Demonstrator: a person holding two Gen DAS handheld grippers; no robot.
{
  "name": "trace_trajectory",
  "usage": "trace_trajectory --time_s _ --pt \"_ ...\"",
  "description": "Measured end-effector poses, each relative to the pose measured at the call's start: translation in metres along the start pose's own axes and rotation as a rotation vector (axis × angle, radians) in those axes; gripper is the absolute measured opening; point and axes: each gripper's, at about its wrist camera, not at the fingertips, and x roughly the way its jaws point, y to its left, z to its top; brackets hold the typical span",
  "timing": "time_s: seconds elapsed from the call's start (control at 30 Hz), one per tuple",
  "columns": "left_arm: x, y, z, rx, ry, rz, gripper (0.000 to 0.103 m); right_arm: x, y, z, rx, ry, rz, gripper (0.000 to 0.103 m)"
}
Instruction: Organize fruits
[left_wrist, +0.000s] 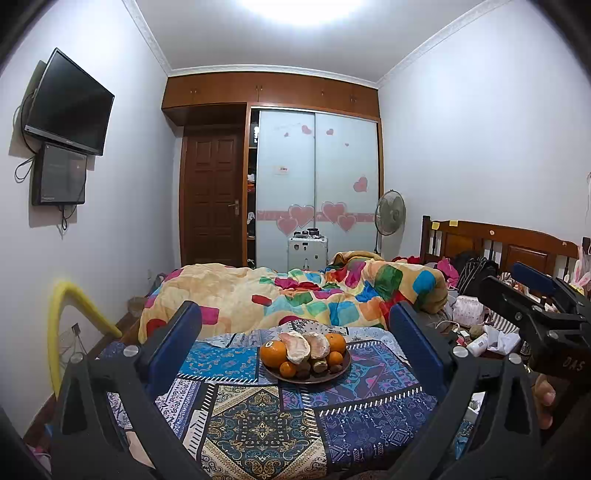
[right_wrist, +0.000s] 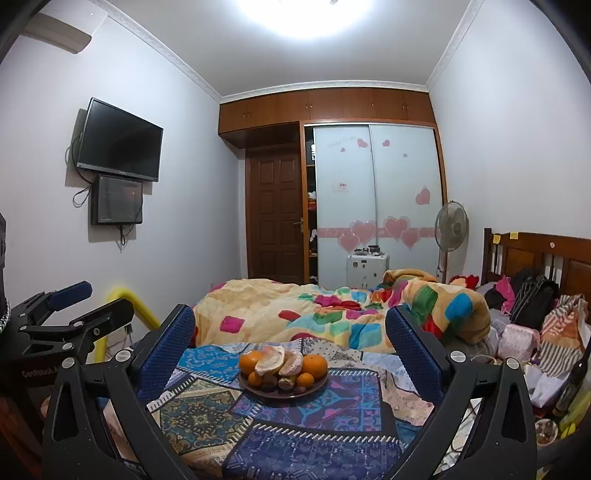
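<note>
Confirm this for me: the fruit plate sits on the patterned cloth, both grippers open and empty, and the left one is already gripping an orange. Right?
Not quite. The left gripper grips nothing: in the left wrist view its fingers stand wide apart, short of the plate. The rest holds: the plate sits on the patterned cloth, the oranges lie on it, and the right gripper is open and empty.

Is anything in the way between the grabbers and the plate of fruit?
No. Only bare patterned cloth lies between each open gripper, left and right, and the fruit plate. Nothing visible blocks either path.
</note>
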Motion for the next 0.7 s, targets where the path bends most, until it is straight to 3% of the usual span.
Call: trace_trajectory --time_s 0.7 --pt "0.0038 -0.003 -0.001 0.008 0.006 0.001 0.103 0.0 -0.0002 0.0019 0.006 0.005 0.006 0.103"
